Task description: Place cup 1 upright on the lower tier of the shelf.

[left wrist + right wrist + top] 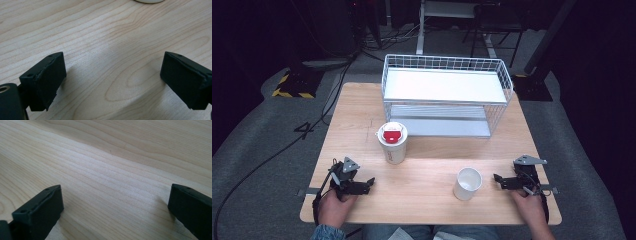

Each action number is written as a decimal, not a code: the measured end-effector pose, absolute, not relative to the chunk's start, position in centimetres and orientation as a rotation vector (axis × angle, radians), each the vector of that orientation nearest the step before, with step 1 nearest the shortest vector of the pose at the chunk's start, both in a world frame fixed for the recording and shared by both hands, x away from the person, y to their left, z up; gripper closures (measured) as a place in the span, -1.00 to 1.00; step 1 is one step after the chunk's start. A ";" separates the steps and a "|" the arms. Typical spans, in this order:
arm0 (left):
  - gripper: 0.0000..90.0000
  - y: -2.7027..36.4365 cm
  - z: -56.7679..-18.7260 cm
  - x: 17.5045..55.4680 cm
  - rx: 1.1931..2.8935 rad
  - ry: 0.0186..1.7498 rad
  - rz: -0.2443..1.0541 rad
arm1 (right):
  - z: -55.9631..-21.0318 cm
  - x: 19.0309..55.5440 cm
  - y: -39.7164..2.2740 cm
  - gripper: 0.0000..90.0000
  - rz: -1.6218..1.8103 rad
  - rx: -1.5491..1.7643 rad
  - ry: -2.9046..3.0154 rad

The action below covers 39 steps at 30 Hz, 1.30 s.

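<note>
Both grippers, your left gripper (368, 183) and right gripper (497, 178), rest low on the table (422, 200) with jaws spread wide, holding nothing. Just beside the right one stands the white cup (468, 183); the lidded cup (392, 142) sits ahead of the left, likely awaiting pickup.

Evenly lit desk (432, 200) from overhead against dark surroundings; soft shadows beneath the claws; close views sharp, slightly grainy.
</note>
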<state>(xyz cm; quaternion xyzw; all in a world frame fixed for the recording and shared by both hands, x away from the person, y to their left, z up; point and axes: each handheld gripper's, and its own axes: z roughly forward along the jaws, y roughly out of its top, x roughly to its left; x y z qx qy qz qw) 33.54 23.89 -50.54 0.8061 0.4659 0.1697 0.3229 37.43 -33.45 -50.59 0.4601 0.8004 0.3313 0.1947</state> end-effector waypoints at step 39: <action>-0.85 23.8 -50.6 33.8 2.113 1.222 0.439 | -50.1 36.7 -34.1 -0.90 1.012 1.272 2.236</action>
